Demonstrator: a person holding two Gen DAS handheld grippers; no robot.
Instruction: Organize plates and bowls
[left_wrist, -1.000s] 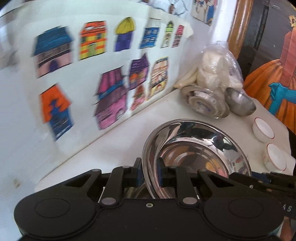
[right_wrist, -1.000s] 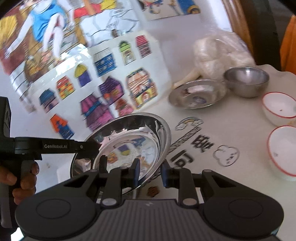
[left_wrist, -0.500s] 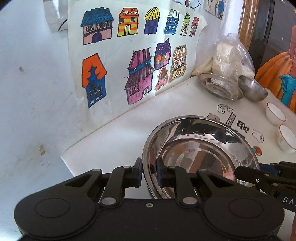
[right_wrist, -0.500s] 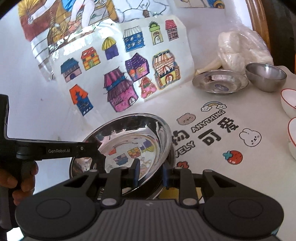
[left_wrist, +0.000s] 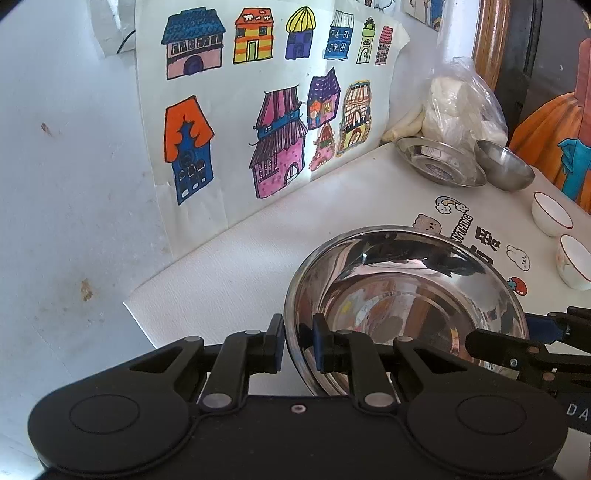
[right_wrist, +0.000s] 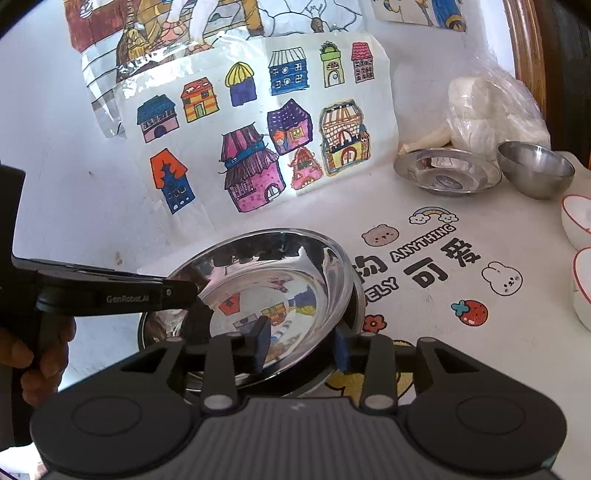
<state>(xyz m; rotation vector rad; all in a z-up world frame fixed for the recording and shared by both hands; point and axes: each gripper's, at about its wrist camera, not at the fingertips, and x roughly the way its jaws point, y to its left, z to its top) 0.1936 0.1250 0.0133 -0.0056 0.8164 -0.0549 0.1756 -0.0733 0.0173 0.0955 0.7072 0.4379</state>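
1. My left hand-held gripper (left_wrist: 298, 343) pinches the rim of the big steel plate (left_wrist: 406, 302), low over the surface (left_wrist: 240, 266).
2. My right hand-held gripper (right_wrist: 301, 349) straddles its opposite rim, jaws slightly apart.
3. Left to sort: far plate (right_wrist: 447, 175), steel bowl (right_wrist: 535, 170), white bowls (left_wrist: 552, 214).

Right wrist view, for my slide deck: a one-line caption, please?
Both grippers, left and right, at a steel dish on a sticker-decorated white table.

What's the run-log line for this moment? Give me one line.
left gripper: shut on steel bowl rim | right gripper: open, astride its rim | steel plate: far corner
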